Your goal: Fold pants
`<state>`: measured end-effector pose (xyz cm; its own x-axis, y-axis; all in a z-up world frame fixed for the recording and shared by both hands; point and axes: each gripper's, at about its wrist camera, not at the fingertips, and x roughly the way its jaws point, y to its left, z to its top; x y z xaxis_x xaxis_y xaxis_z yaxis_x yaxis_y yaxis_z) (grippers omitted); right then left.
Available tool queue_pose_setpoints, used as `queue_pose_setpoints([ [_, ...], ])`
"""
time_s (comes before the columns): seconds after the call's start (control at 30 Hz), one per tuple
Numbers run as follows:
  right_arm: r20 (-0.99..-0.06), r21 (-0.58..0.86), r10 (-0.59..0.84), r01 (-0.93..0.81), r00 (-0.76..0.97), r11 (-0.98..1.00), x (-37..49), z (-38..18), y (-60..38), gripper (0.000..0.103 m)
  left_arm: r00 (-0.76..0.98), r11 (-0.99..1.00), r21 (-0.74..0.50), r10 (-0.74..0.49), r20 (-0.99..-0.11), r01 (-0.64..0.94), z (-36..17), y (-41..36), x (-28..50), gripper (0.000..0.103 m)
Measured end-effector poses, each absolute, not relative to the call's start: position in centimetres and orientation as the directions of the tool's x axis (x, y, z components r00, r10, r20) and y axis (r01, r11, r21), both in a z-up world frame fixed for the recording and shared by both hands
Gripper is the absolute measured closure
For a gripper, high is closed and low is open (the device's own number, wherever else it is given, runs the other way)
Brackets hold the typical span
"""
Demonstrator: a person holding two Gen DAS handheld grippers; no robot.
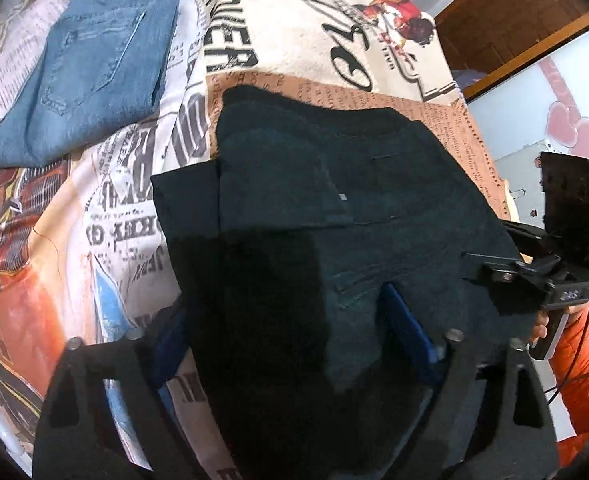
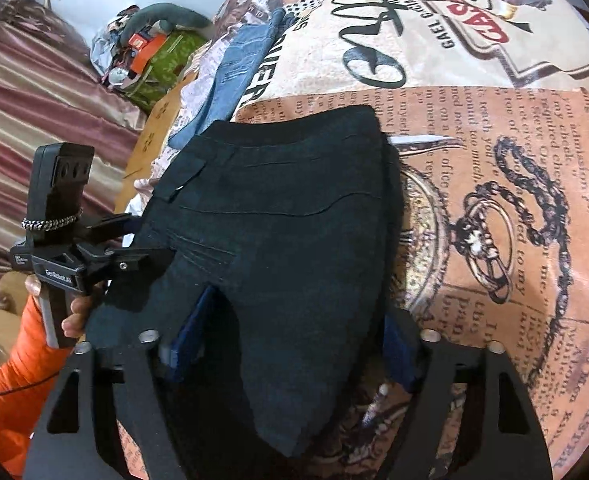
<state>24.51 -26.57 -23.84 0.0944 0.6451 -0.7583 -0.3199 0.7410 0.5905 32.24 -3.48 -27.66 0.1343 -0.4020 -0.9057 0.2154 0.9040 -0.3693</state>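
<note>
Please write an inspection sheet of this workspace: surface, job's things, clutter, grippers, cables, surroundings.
Surface: bed cover with newspaper print.
Job's things: black pants folded on it; blue jeans folded farther back.
Clutter: pile of small items past the bed's edge.
Grippers: left gripper and right gripper both straddle black cloth; grip unclear.
Cables: thin black cable along the orange sleeve.
Surroundings: striped curtain, wooden door.

Both grippers' fingers apparently spread apart.
</note>
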Motion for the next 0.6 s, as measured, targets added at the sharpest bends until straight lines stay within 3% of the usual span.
queue_pose_setpoints([
  [0.47, -0.789, 0.423, 0.566, -0.454, 0.241, 0.784, 21.6, -20.0, -24.3, 0.075, 0.266, 0.922, -0.306, -0.364, -0.892, 0.237, -23.8, -3.6, 28.8, 0.063],
  [0.6, -0.781, 0.357, 0.554, -0.521, 0.289, 0.775, 20.3, -18.0, -22.7, 0.079, 0.323, 0.927, -0.288, -0.356, -0.877, 0.242, -21.7, -2.8, 27.1, 0.069],
])
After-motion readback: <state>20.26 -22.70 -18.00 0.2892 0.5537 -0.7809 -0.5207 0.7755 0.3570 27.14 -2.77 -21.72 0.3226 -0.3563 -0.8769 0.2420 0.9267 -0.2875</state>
